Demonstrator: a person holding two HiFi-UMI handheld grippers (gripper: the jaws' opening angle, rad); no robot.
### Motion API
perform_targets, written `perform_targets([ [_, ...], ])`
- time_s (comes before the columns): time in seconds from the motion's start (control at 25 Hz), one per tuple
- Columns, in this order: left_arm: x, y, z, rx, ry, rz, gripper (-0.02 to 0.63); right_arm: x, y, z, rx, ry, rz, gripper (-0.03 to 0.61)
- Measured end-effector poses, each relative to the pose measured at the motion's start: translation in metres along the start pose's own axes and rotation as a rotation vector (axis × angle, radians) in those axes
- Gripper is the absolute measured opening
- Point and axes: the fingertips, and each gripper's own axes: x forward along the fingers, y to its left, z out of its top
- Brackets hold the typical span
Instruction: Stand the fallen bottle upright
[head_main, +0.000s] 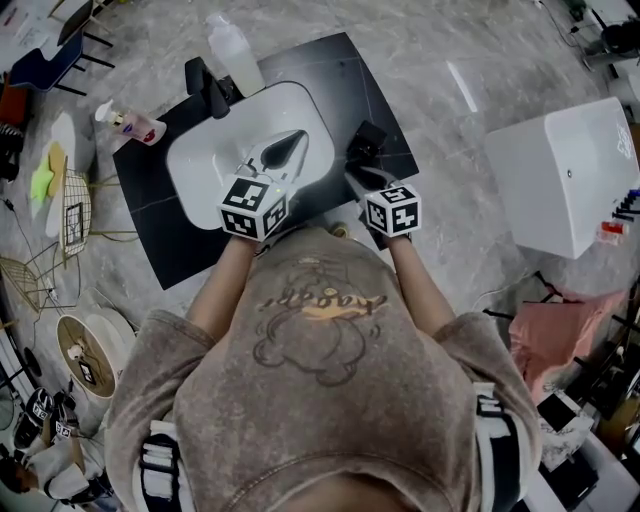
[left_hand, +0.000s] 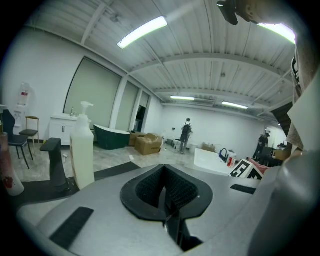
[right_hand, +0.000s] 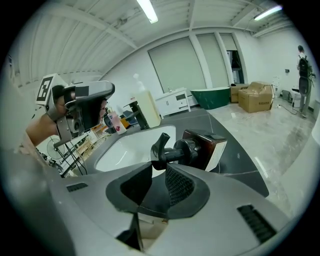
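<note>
From where I stand the job is barely begun. The bottle (right_hand: 202, 149), a dark one with a black pump, lies on its side on the black counter (head_main: 340, 70), at about three o'clock from the white basin (head_main: 200, 160), its pump toward the person. The right hand-held gripper (right_hand: 159, 163) has its jaws drawn in to a narrow gap, and the pump head looks pinched between their tips. I judge the grip made but the tipping-up and setting down all left to do. The left hand-held gripper (left_hand: 165, 170) has its jaws closed together with nothing in them, and it hangs over the basin, taking no part. The right gripper view is the one that settles things: it shows the bottle lying flat and the pump at the jaw tips. In the head view the same bottle is only a dark lump on the dark counter just past the gripper. The left gripper view misses the fallen bottle altogether. What it gives instead is a white pump bottle (left_hand: 82, 150) standing upright at ten o'clock beside the black faucet (left_hand: 54, 160), a stance the head view, looking down on it, leaves unclear. Only the head view shows both grippers side by side at the near rim of the basin.
</note>
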Motion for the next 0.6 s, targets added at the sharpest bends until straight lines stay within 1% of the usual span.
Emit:
perform_targets([
  [0.6, 0.016, -0.013, 0.001, -0.002, -0.007, -0.02, 0.018, -0.009, -0.013, 0.021, -0.039, -0.002, 0.011, 0.083],
])
